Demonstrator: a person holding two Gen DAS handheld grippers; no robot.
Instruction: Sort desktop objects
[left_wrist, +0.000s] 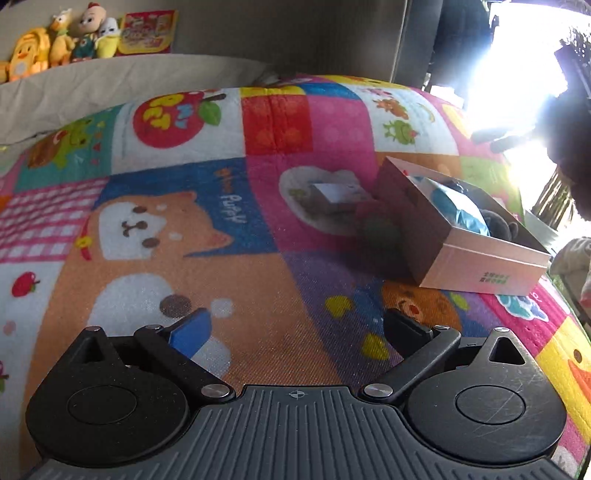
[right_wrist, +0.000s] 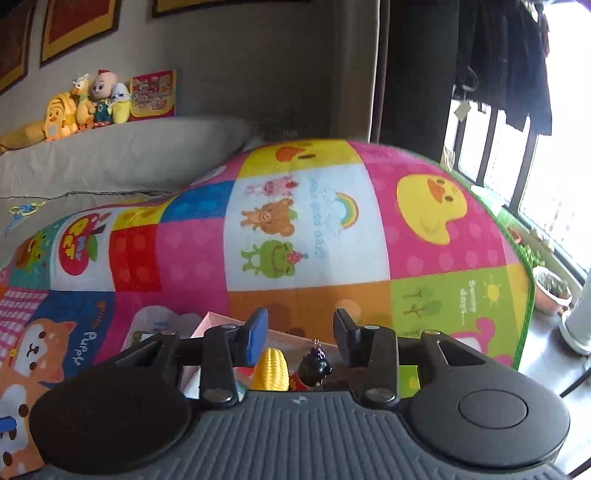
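Left gripper (left_wrist: 295, 325) pitched down over mat (left_wrist: 258, 280), jaws wide, empty; right gripper (right_wrist: 301, 332) part-open above box (right_wrist: 207, 321), nothing gripped.

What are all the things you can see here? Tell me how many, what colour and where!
Play mat: one, patchwork of many colours with cartoon animals, spread under everything.
Box: one, pink outside, open, on the mat's right side in the left wrist view.
Corn toy: one, yellow, in the box, below the right gripper.
Small figure: one, black with red, beside the corn.
Blue item: one, in the box; too blurred to name.
Small white box: one, on the mat left of the pink box.
Plush toys: about four, mostly yellow, on the grey ledge.
Left gripper: one, black, jaws wide, empty.
Right gripper: one, black, jaws apart, empty.
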